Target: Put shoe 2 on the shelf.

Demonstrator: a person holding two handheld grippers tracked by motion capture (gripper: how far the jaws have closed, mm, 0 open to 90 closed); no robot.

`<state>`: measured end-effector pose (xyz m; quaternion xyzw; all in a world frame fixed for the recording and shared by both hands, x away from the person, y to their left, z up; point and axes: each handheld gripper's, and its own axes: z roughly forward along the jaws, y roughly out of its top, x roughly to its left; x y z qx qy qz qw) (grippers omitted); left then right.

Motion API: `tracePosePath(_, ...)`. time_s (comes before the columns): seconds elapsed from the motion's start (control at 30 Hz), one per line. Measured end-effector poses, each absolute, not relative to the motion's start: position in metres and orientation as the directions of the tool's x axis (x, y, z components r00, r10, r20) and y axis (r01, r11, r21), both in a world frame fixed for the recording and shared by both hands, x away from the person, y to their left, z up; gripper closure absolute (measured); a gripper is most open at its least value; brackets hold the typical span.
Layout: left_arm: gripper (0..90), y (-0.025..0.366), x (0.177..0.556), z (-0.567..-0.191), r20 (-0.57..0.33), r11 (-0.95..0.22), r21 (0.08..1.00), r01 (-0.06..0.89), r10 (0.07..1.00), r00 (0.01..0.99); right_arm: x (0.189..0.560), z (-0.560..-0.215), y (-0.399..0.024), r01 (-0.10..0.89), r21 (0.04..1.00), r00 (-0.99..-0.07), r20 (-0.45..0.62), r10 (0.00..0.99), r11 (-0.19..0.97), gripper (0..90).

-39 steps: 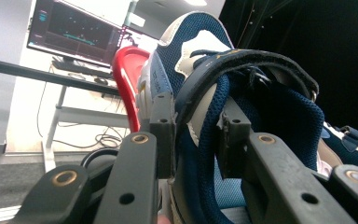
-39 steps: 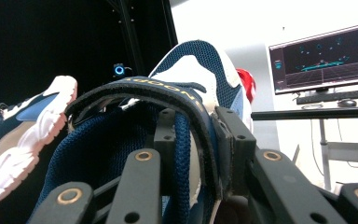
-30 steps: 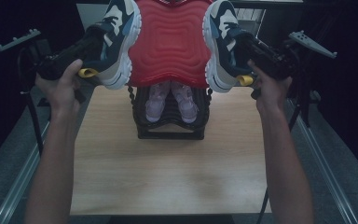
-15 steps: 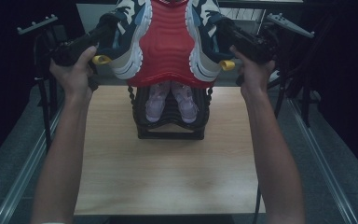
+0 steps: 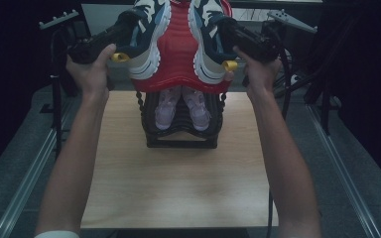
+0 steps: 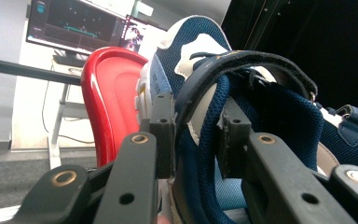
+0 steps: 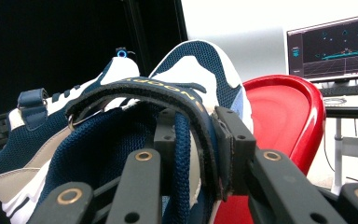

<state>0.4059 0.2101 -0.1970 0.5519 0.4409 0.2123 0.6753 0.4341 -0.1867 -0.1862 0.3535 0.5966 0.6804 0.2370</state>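
Gripping each navy-and-white sneaker by the padded heel collar, one jaw inside and one outside: left gripper (image 6: 193, 135) clamped on the left sneaker (image 5: 146, 37), right gripper (image 7: 198, 142) clamped on the right sneaker (image 5: 208, 39). Held aloft on either side of the red tray (image 5: 178, 54), above the black rack (image 5: 181, 134). Likely light but soft at the collar, with stiff bulky soles, so prone to swing or slip; best taken deep on the collar.

The toes of both navy-and-white sneakers (image 5: 149, 39) and the far part of the red tray (image 5: 178, 54) are cut off by the high view's top edge. That tray hides the far part of the black rack (image 5: 181, 131) and the toes of the pink shoes (image 5: 181, 106) on it. Each gripper's pads are partly buried in sneaker collar.
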Motion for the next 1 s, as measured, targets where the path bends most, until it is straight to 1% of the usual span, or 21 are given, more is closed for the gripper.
tracePosePath(0.27, 72.4, 0.199, 0.412, -0.195, -0.356, 0.293, 0.935, 0.202, 0.772, 0.526, 0.438, -0.183, -0.18, 0.107, 0.981, -0.636, 0.194, 0.747, -0.165, 71.8)
tracePosePath(0.43, 72.4, 0.192, 0.42, -0.199, -0.357, 0.285, 0.934, 0.216, 0.783, 0.51, 0.442, -0.183, -0.174, 0.114, 0.983, -0.629, 0.186, 0.755, -0.147, 71.8)
tracePosePath(0.7, 72.4, 0.183, 0.43, -0.205, -0.337, 0.258, 0.94, 0.224, 0.811, 0.479, 0.452, -0.188, -0.165, 0.118, 0.989, -0.614, 0.141, 0.776, -0.087, 71.8)
tracePosePath(0.9, 71.9, 0.175, 0.434, -0.213, -0.305, 0.224, 0.949, 0.222, 0.832, 0.464, 0.459, -0.192, -0.161, 0.117, 0.993, -0.583, 0.095, 0.807, -0.033, 71.6)
tracePosePath(1.0, 71.3, 0.17, 0.437, -0.218, -0.303, 0.219, 0.949, 0.227, 0.833, 0.463, 0.46, -0.194, -0.157, 0.119, 0.993, -0.567, 0.063, 0.821, 0.006, 71.3)
